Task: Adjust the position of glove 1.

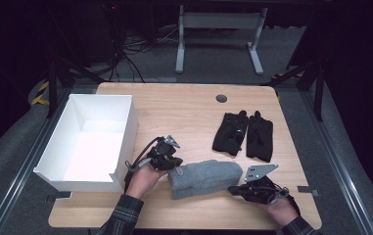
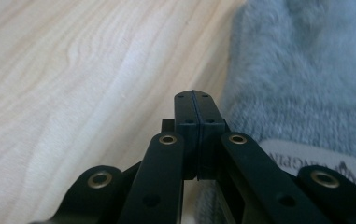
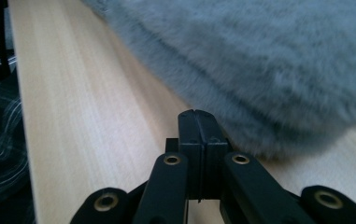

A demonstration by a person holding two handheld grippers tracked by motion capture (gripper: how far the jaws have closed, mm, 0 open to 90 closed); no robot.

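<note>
High view — fuzzy grey mitten (image 1: pixel 203 178), cuff-labelled

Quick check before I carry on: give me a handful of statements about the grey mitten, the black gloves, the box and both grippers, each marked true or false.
1. The grey mitten lies on the table between the two grippers. True.
2. The left gripper has its jaws wide open. False: they are shut, pad against pad, with nothing between them.
3. The white box holds the black gloves. False: the gloves lie on the table, right of the box.
4. The right gripper is shut beside the mitten, not on it. True.
5. The mitten bears a label at its cuff. True.
</note>
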